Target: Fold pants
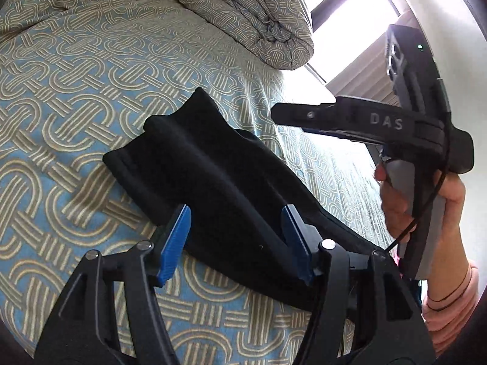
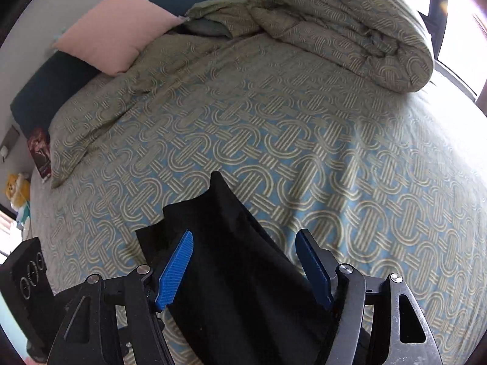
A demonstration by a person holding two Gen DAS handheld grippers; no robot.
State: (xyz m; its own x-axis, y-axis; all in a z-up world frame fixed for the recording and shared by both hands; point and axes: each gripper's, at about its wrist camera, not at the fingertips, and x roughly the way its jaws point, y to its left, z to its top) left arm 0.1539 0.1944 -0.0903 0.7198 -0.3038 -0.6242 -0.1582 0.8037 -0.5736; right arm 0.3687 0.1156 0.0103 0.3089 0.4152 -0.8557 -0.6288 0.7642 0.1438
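On the left of the bed, in the right wrist view, a pink pillow (image 2: 112, 32) leans on the dark headboard (image 2: 50, 89), far from the work. In the middle, the black pants (image 1: 219, 182) lie on the patterned bedspread (image 1: 76, 91), already doubled into a short, thick bundle with a ridge down the middle. The left gripper (image 1: 236, 240) hangs over the near end of the bundle with its blue pads (image 1: 173, 243) set wide apart, one on each side of the cloth, and nothing pinched between them. The right gripper (image 2: 246, 269) is just the same: jaws wide, pants underneath, nothing held. In the left wrist view it shows at the right, held in a hand (image 1: 426, 200) with a pink sleeve (image 1: 453, 301). Far away on the right sits a rolled-up quilt (image 1: 252, 15) by the bright window (image 1: 350, 9). The fold looks nearly done, I think. To do it well, press the bumpy ridge flat, line up the edges so no corner sticks out, and lift both tongs straight up so they do not drag the cloth. The soft bed may let the bundle spring open, so go gently.
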